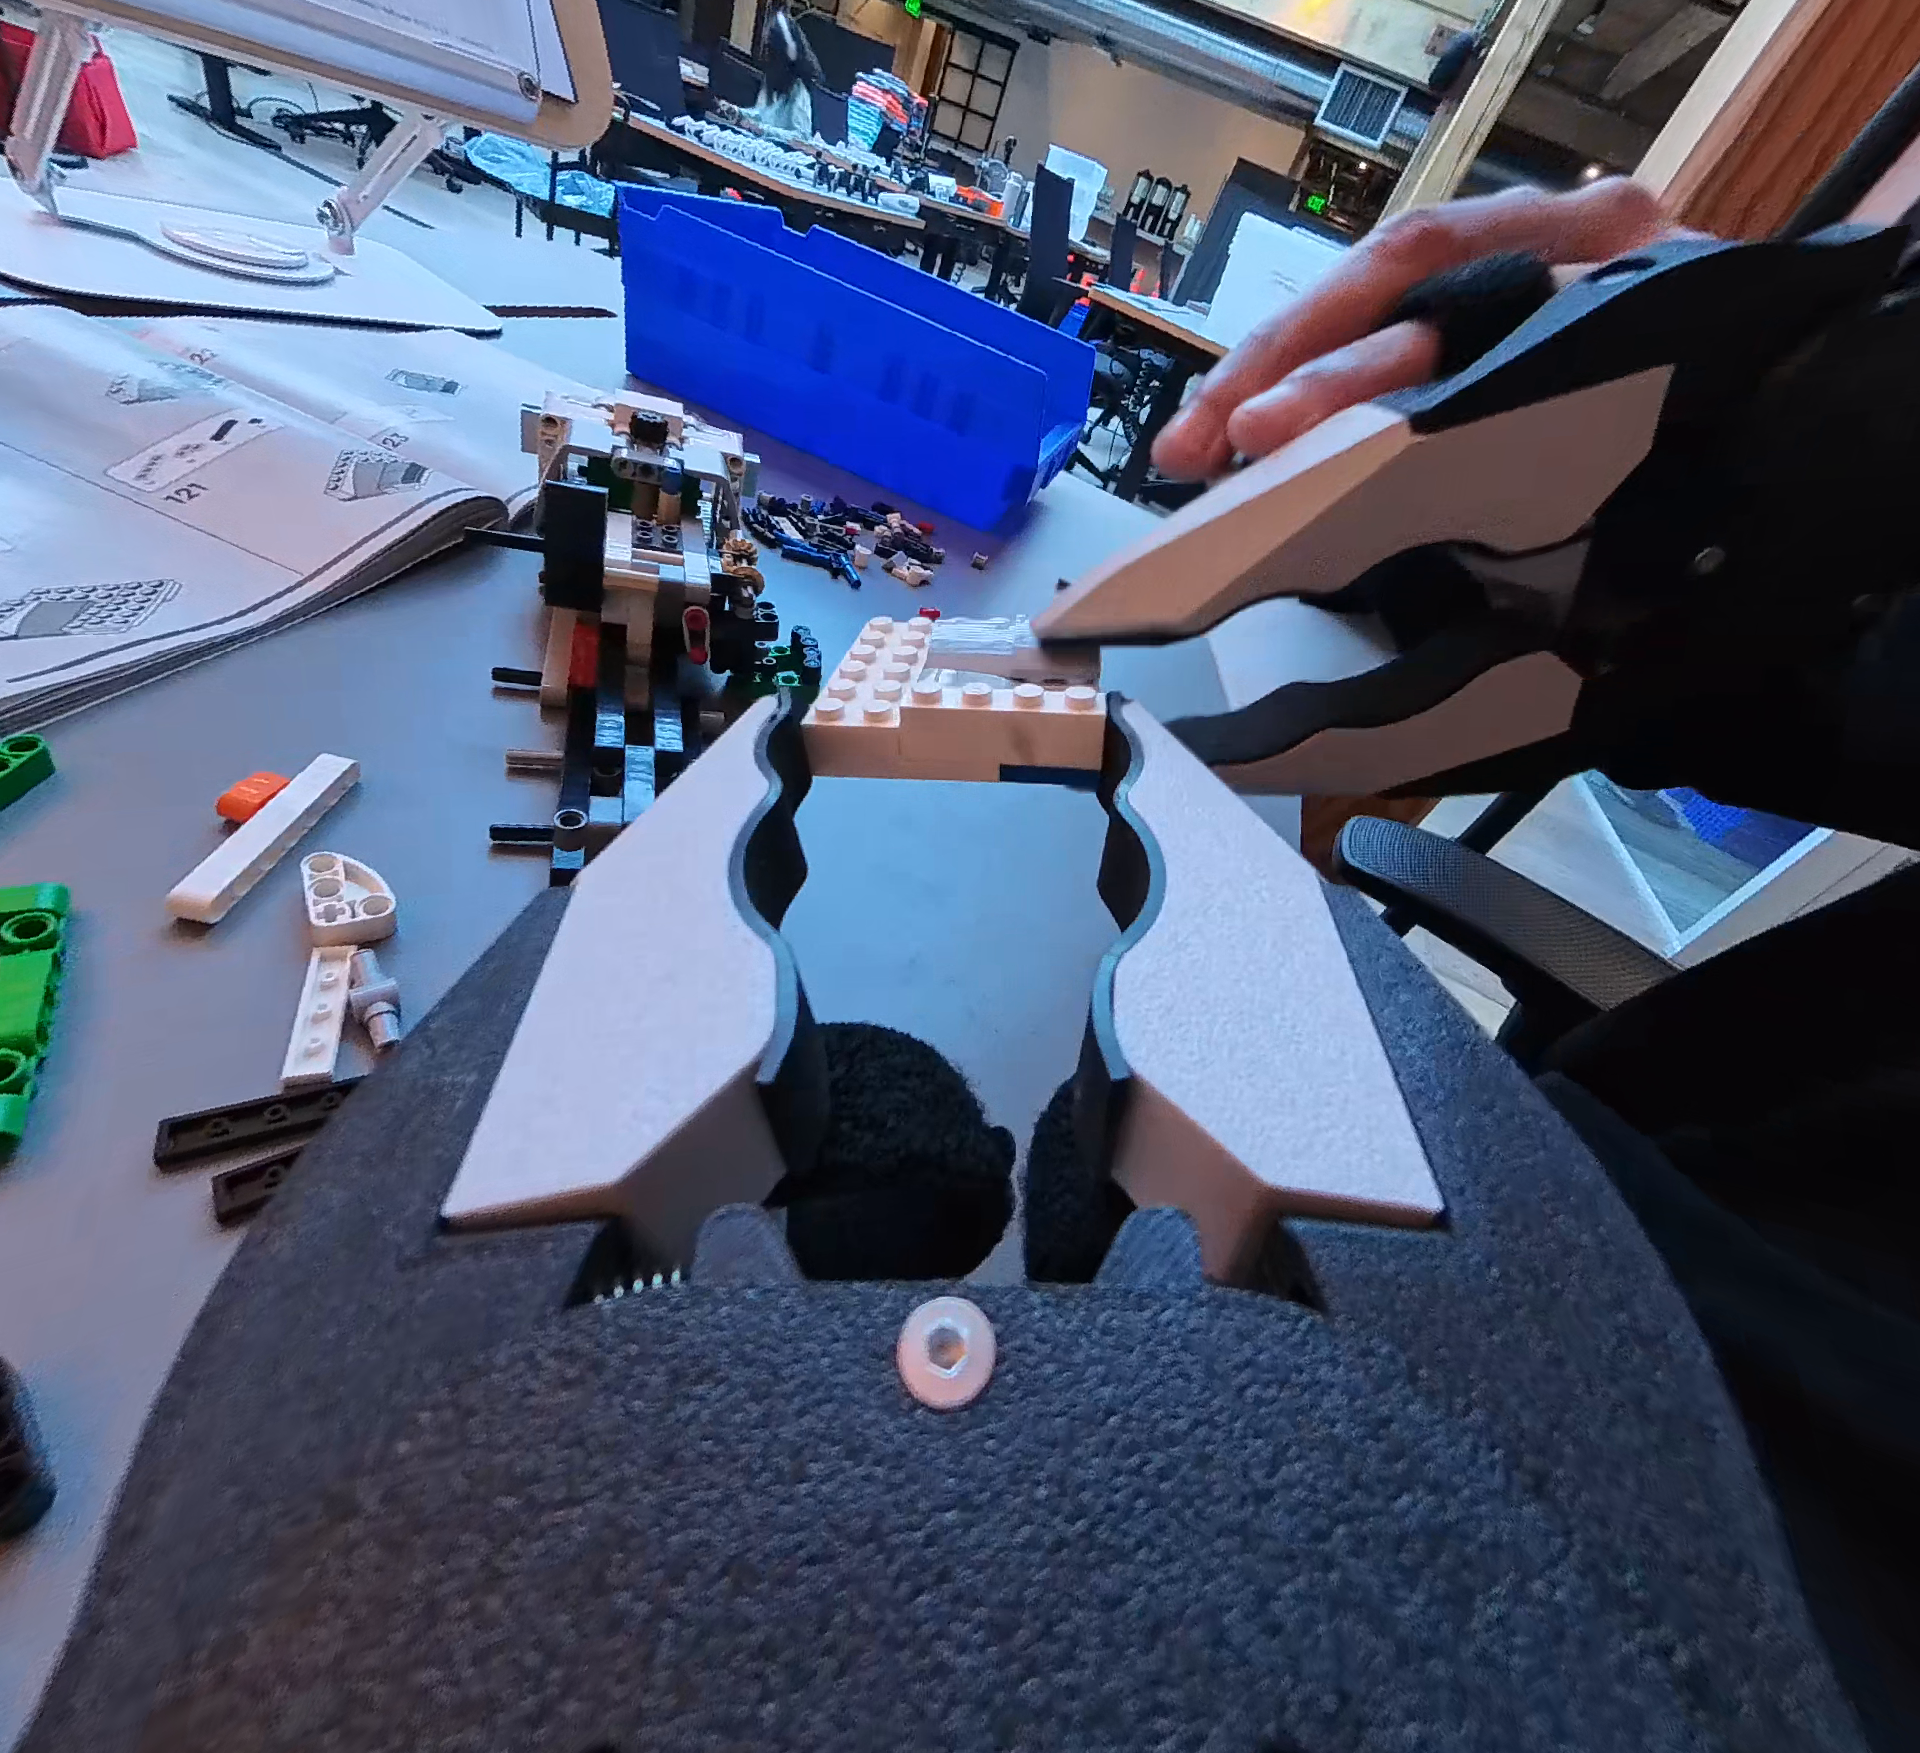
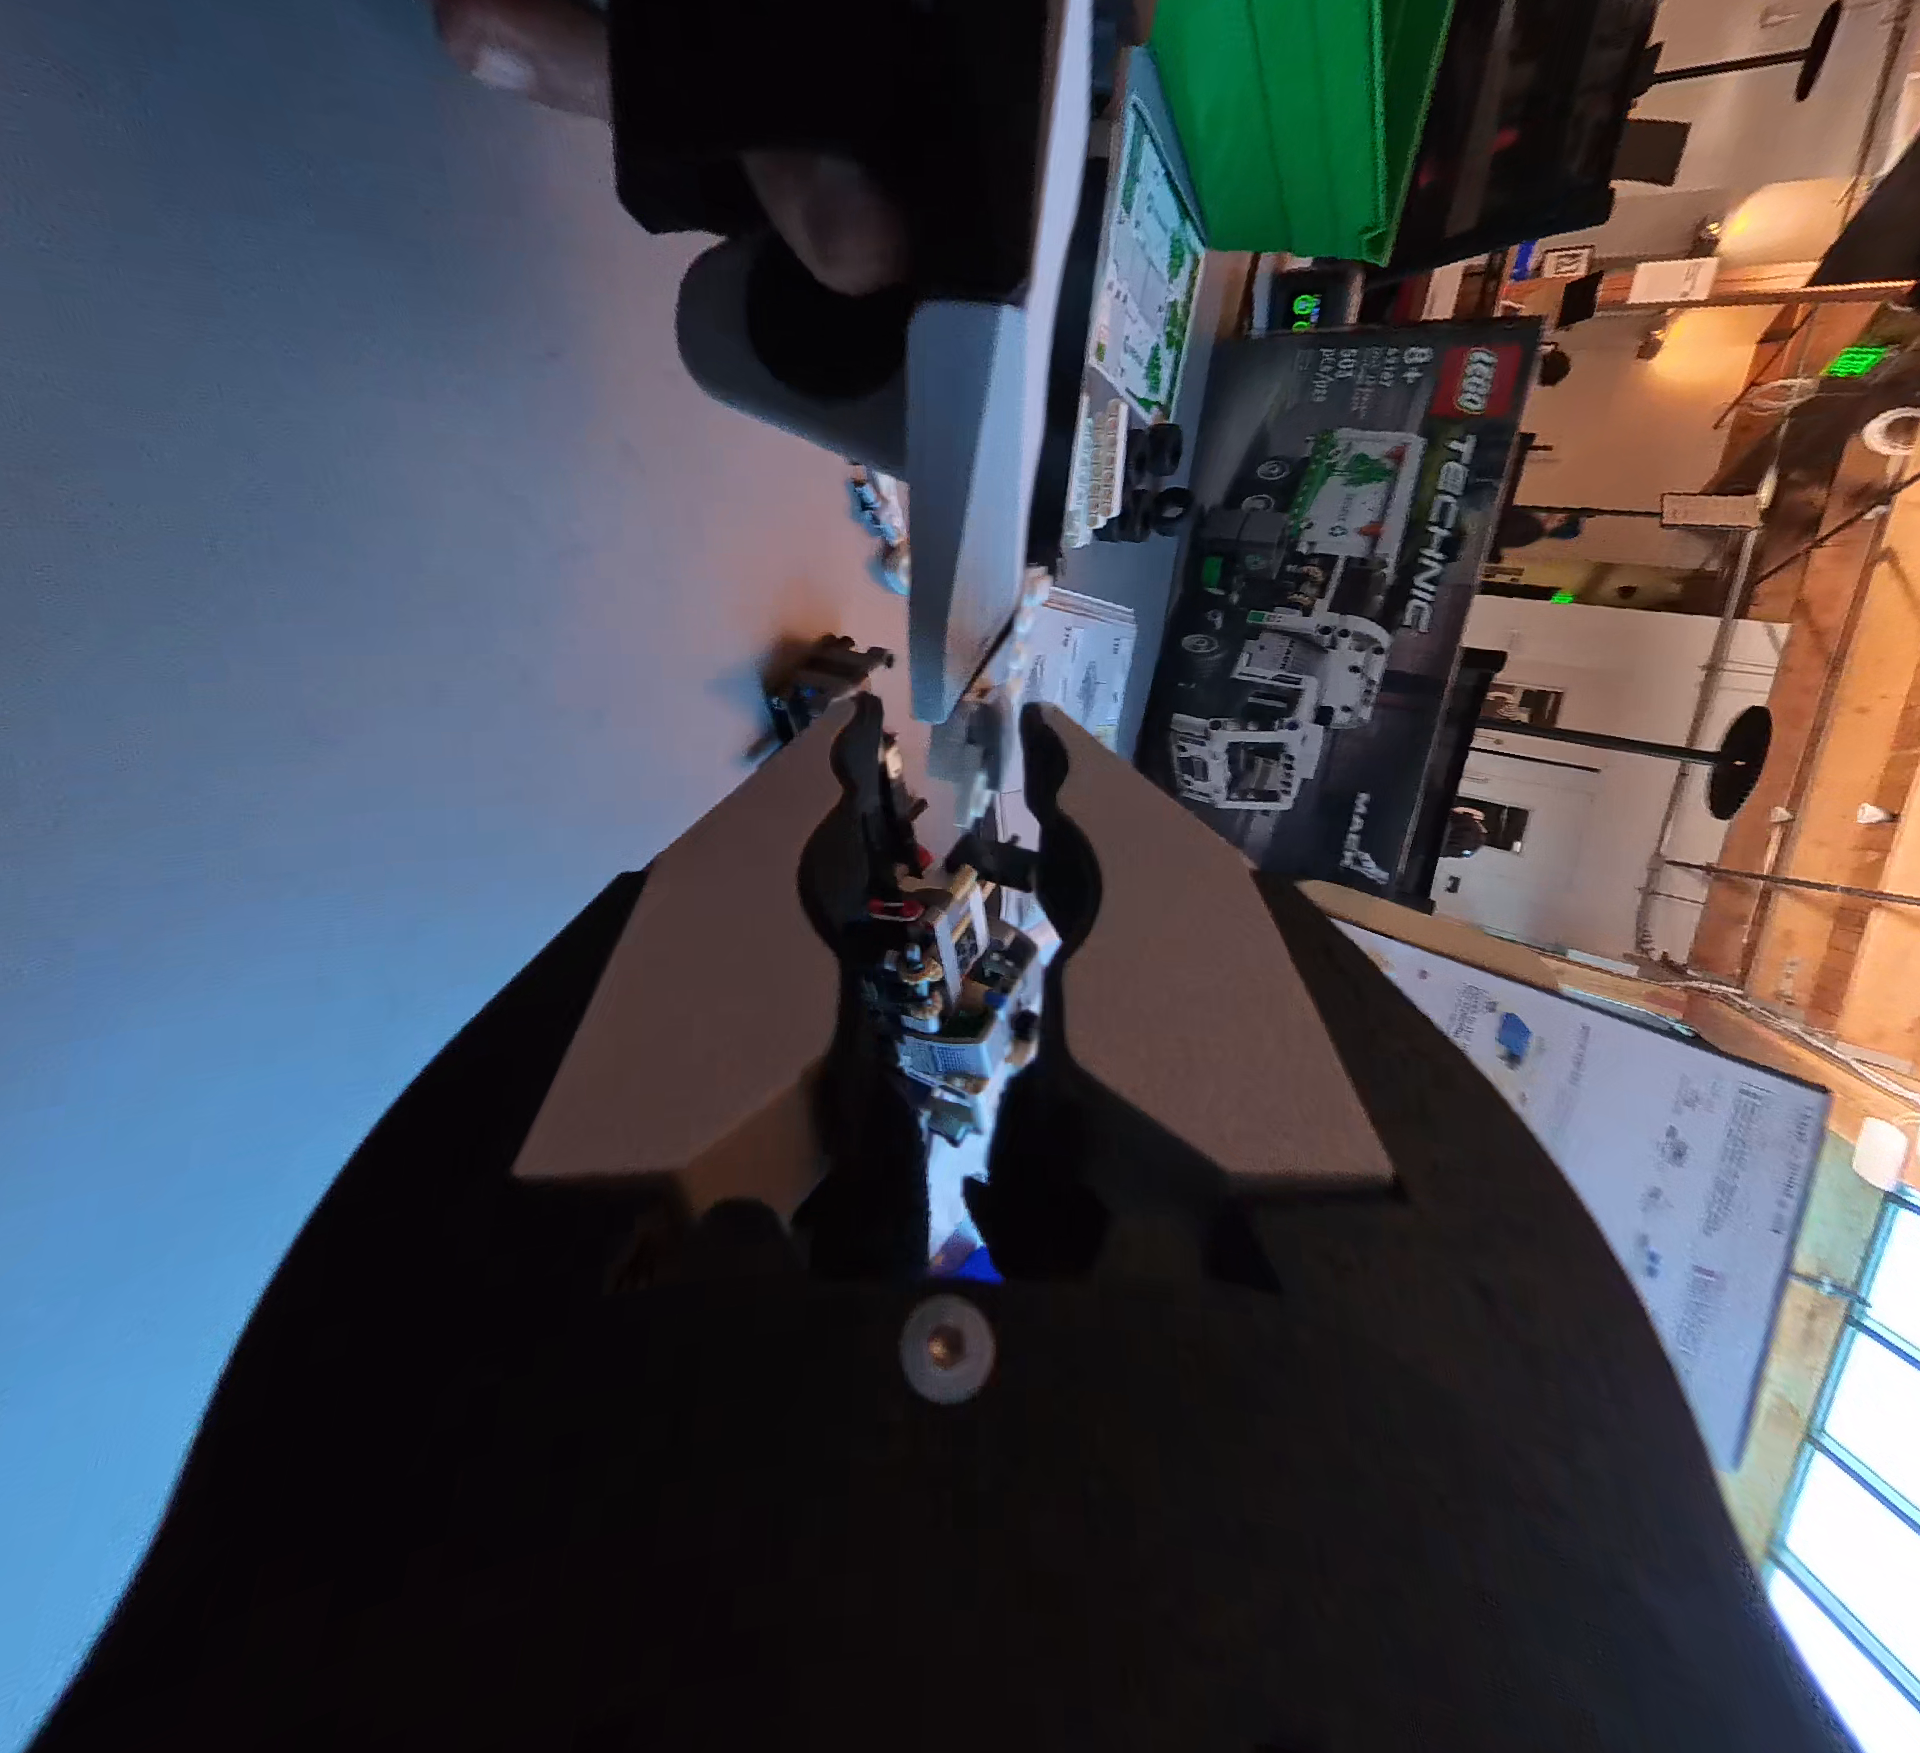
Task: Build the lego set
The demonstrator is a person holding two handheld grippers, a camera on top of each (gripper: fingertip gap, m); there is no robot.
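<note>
Left wrist view: the left hand-held gripper (image 1: 951, 735) is clamped on a small white brick assembly (image 1: 940, 701), its two fingertips pinching the ends and holding it just above the grey bench (image 1: 436, 727). The right hand-held gripper (image 1: 1081, 654) comes in from the right; its upper finger rests on a clear piece (image 1: 982, 638) seated on top of the white assembly, and its lower finger passes beside and below. Behind stands the half-built truck model (image 1: 644, 550), with loose small parts (image 1: 852, 545) beside it, a blue bin (image 1: 842, 353) farther back, an open instruction booklet (image 1: 208, 498) to the left, and a white beam (image 1: 265, 836) and green pieces (image 1: 26, 976) nearby.

Right wrist view: rolled sideways. The right hand-held gripper (image 2: 940, 727) has its fingers a little apart with the white assembly (image 2: 971, 758) at the tips; whether they squeeze the piece I cannot tell. The set's box (image 2: 1340, 602) stands beyond.

The step looks like pressing the clear piece home. To do it well, keep the left grip firm and level, push straight down over the studs, and avoid twisting, which could pop the thin piece off or pull the assembly from the pinch.
</note>
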